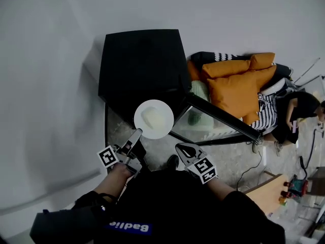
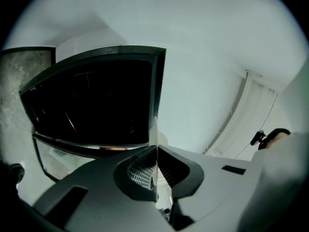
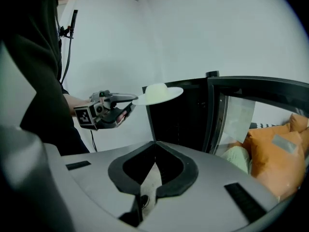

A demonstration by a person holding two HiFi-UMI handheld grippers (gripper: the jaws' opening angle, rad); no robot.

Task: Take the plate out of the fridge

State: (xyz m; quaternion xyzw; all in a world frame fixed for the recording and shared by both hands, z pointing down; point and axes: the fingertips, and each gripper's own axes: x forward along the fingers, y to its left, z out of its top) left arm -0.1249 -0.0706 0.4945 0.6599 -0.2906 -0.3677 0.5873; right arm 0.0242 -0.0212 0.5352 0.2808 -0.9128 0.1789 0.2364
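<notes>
The white plate (image 1: 154, 119) carries a pale lump of food and hangs level in front of the black fridge (image 1: 139, 60), outside its dark opening. My left gripper (image 1: 138, 134) is shut on the plate's near rim. In the left gripper view the plate (image 2: 153, 132) shows edge-on, pinched between the jaws of the left gripper (image 2: 154, 146). The right gripper view shows the plate (image 3: 158, 94) from the side, held by the left gripper (image 3: 133, 99) beside the fridge (image 3: 183, 115). My right gripper (image 1: 185, 150) (image 3: 154, 144) is shut and empty, to the right of the plate and nearer me.
The fridge's glass door (image 1: 218, 118) (image 3: 251, 105) stands open to the right. Orange cushions (image 1: 238, 85) lie behind it, and a person (image 1: 299, 111) sits at the far right. A white wall (image 1: 45, 85) runs along the left. A wooden board (image 1: 264, 192) lies at the lower right.
</notes>
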